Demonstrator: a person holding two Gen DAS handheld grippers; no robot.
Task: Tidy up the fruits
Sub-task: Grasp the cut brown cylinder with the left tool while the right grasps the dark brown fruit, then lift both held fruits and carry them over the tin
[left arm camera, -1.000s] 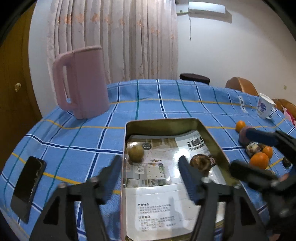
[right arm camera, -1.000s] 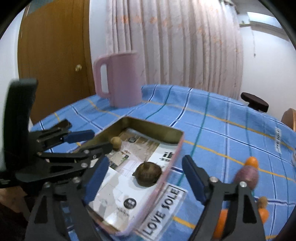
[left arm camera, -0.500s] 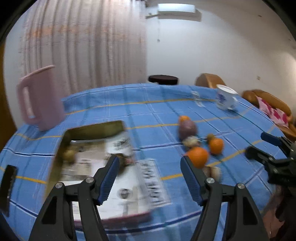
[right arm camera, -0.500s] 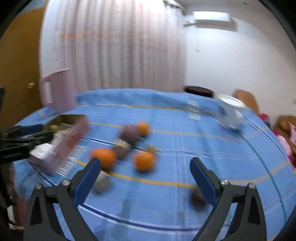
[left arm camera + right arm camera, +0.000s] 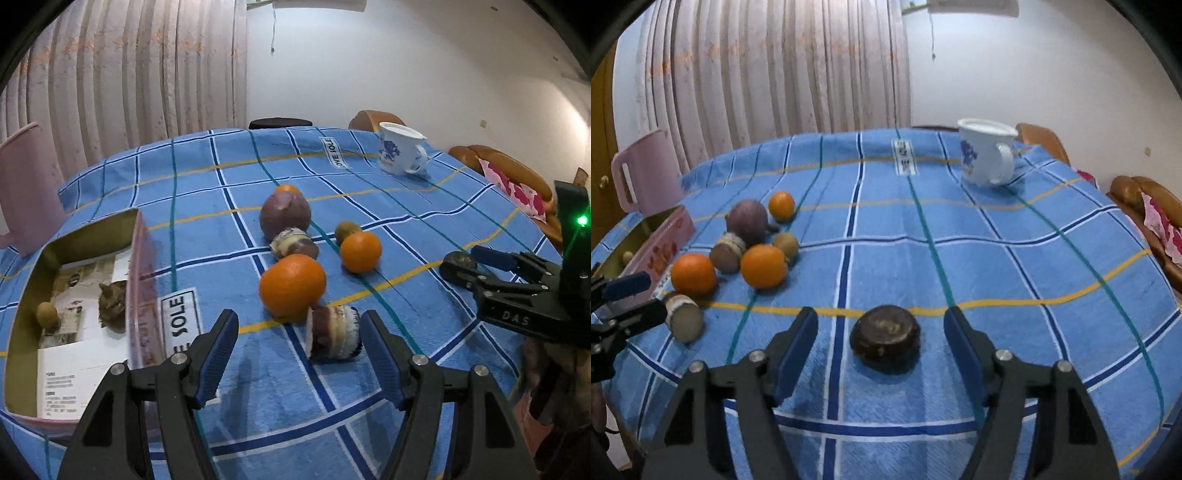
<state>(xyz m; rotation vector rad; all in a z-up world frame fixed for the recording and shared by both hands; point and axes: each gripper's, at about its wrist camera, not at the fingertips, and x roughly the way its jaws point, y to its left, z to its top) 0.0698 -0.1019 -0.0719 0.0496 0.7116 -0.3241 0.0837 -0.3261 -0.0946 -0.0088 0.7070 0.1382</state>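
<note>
The left claw (image 5: 297, 349) hangs spread over the blue checked counter (image 5: 424, 229), a cut fruit piece (image 5: 334, 332) just ahead between its tips, untouched; the right claw (image 5: 881, 345) is closing around a dark round fruit (image 5: 885, 339), pads not on it yet; oranges (image 5: 763, 266) and other fruit sit beside the tin box (image 5: 22, 306).

Both cameras look forward and downward along their own fingers, low and close over the near edge of the counter (image 5: 424, 229), facing the far curtain (image 5: 768, 74). The left view sits further left, taking in the tin (image 5: 22, 314); the right view sits further right. Both share the fruit cluster (image 5: 291, 286) and the white mug (image 5: 984, 155).
</note>
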